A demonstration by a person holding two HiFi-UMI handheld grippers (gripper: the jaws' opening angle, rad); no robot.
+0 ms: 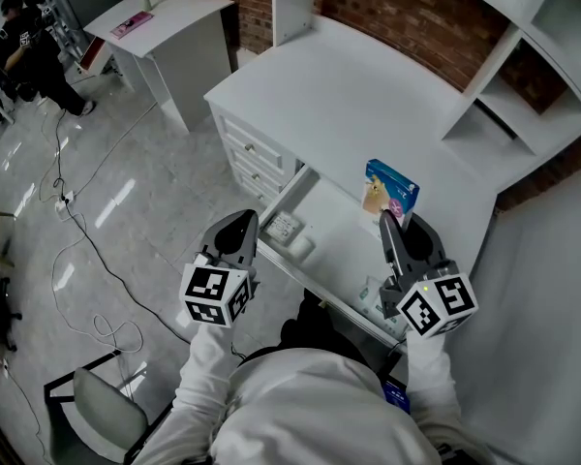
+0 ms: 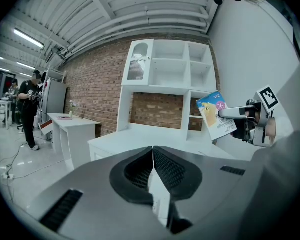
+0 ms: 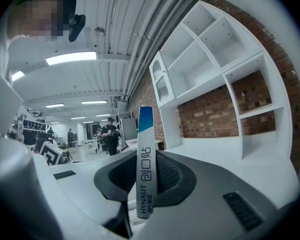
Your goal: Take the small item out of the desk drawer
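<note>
Head view with both gripper views. My right hand-held gripper (image 1: 391,223) is closed on the flat blue-and-white cardboard box (image 1: 390,190), its pads pressing the two broad faces near the lower end. The box stands upright in the air above the open drawer (image 1: 344,223) of the white desk (image 1: 349,95), clear of the drawer floor. In the right gripper view the box shows edge-on, a narrow white strip with a blue top. In the left gripper view its printed blue and yellow face shows against the white shelf unit (image 2: 165,79) and the red brick wall (image 2: 97,91). My left hand-held gripper (image 2: 152,156) hangs beside the drawer's left front corner, well apart from the box. Its jaws are pressed together with nothing between them. A small white square object (image 1: 283,226) lies in the drawer near that gripper.
</note>
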